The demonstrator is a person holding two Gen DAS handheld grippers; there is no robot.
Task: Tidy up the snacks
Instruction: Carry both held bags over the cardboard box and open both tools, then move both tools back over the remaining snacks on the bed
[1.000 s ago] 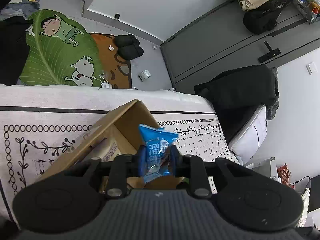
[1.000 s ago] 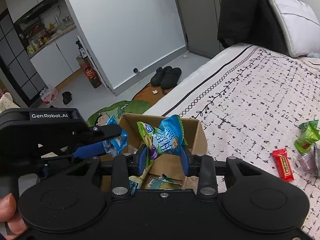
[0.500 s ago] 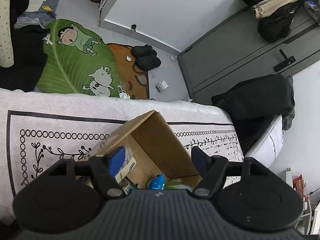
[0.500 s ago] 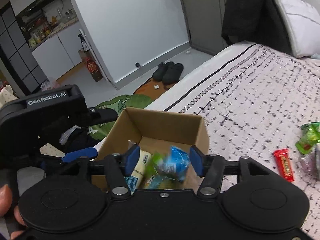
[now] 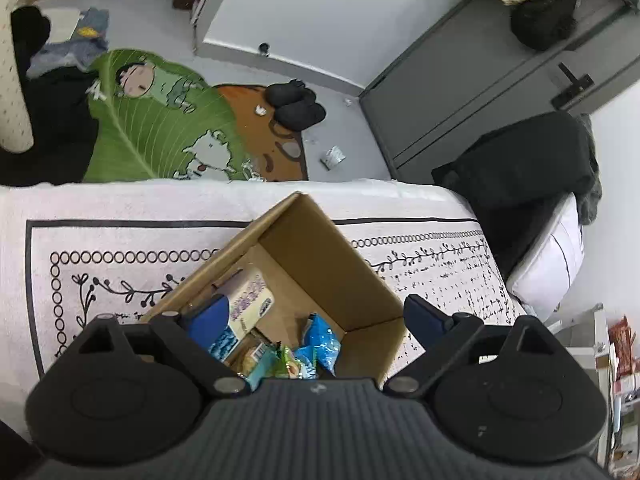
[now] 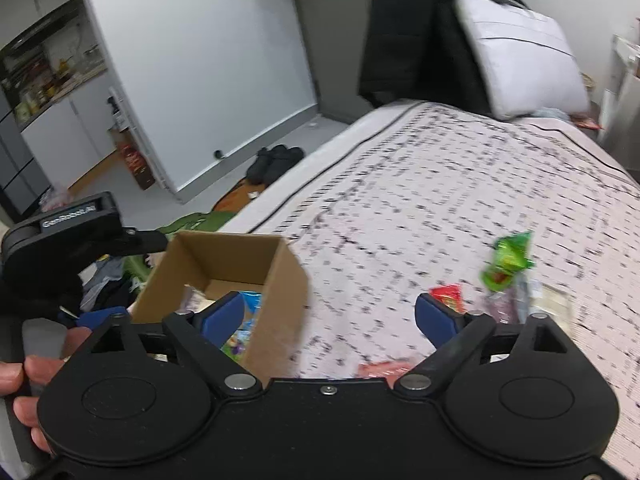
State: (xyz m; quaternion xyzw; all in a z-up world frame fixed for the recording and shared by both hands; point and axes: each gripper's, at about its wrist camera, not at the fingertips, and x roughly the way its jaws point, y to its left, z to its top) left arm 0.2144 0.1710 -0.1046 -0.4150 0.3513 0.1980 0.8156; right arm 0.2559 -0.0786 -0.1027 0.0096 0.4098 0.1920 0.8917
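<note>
Below the left tool (image 5: 316,316), spread empty, snacks (image 5: 316,344) fill the box (image 5: 320,264).

An open brown cardboard box (image 5: 320,272) sits mid-frame in the left wrist view, holding a crinkled blue foil snack packet (image 5: 322,342), a cream rectangular packet (image 5: 250,306) and a green wrapper (image 5: 290,366) along its lower edge.

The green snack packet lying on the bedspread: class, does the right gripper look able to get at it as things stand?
Probably yes. The right gripper is open and empty, and the green snack packet lies uncovered on the bedspread ahead and to its right. The cardboard box sits off to the left, clear of that path.
</note>
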